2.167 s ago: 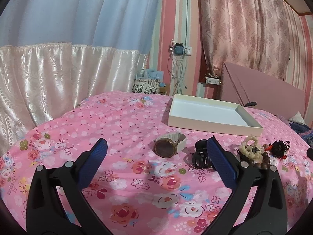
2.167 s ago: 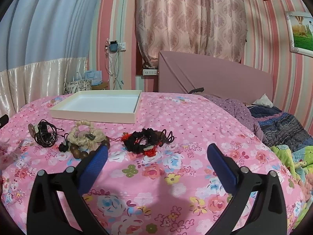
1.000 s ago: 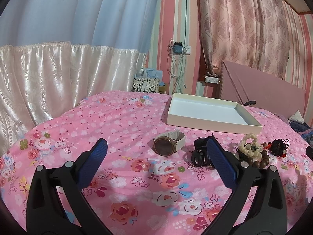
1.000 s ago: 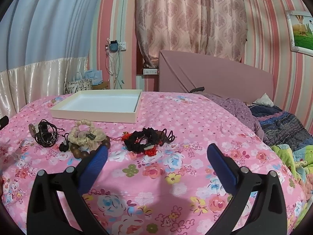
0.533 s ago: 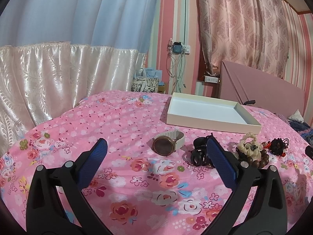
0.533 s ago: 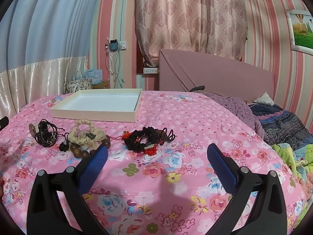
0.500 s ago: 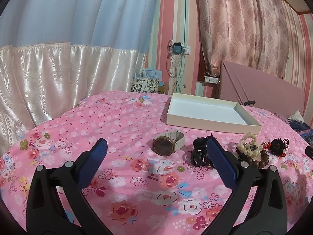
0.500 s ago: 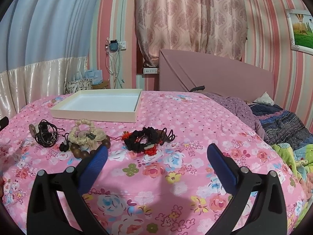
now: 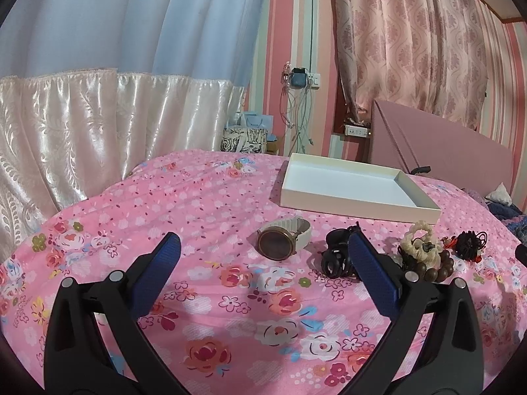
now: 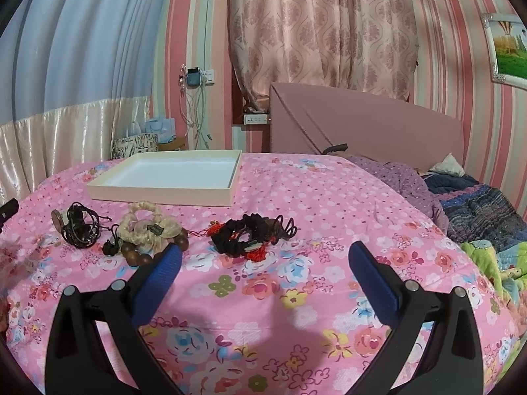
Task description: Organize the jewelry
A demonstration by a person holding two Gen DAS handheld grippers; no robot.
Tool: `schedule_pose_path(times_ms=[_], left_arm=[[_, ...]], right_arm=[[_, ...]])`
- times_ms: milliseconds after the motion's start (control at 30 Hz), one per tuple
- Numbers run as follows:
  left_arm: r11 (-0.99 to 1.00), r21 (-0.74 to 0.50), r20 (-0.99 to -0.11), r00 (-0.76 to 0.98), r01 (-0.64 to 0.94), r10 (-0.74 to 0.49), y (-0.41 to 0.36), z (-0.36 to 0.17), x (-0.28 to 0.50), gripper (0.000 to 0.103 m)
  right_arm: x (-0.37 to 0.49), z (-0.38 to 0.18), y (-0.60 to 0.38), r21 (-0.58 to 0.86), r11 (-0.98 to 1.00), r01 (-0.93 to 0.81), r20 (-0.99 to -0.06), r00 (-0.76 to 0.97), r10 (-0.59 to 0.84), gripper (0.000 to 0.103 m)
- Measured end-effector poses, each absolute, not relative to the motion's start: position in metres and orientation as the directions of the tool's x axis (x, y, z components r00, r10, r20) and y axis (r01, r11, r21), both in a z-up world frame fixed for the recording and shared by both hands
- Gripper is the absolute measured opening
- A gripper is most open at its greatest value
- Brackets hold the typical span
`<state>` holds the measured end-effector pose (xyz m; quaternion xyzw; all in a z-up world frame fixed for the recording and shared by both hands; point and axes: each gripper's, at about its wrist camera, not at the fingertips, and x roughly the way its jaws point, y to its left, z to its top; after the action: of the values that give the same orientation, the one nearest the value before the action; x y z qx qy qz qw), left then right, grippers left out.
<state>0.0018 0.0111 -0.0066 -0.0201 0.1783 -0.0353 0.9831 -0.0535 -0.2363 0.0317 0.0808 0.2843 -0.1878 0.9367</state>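
Observation:
A shallow white tray lies on the pink flowered bedspread. In front of it lie a rose-gold watch with a cream strap, a black cord bundle, a cream scrunchie on brown wooden beads, and a black and red bracelet bundle. My left gripper is open and empty, short of the watch. My right gripper is open and empty, just short of the black and red bundle.
Cream and blue curtains hang at the left. A pink headboard stands behind the bed. Rumpled blankets lie at the right. Bags and hanging cables sit by the wall behind the tray.
Both views have shifted very slightly; the jewelry and tray have not moved. Both grippers stay open.

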Motion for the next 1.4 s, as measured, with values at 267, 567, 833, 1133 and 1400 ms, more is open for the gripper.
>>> schedule_pose_path(times_ms=[267,567,833,1133,1400], left_arm=[[0.997,-0.065,-0.357,0.932,0.045,-0.066,0.015,-0.007,0.003,0.100],[0.985,-0.169,-0.418,0.902,0.037,-0.105,0.036,-0.011,0.017,0.100],[0.994,-0.052,-0.427,0.898,0.097,-0.110,0.047,0.027,0.051,0.100],[0.996,-0.027,-0.416,0.905,0.082,-0.086,0.044,0.024,0.107,0.100],[0.995,-0.014,-0.457,0.884,0.100,-0.095,0.042,-0.007,0.118,0.100]], right_arm=[[-0.064,0.035,-0.245,0.118,0.912,0.393,-0.532,0.801,-0.276,0.101],[-0.061,0.030,-0.257,0.191,0.920,0.342,-0.580,0.795,-0.175,0.101],[-0.025,0.028,-0.300,0.217,0.927,0.304,-0.637,0.764,-0.102,0.100],[0.042,-0.002,-0.295,0.211,0.950,0.232,-0.679,0.733,-0.028,0.055],[0.063,-0.014,-0.293,0.166,0.964,0.209,-0.726,0.688,-0.024,0.034]])
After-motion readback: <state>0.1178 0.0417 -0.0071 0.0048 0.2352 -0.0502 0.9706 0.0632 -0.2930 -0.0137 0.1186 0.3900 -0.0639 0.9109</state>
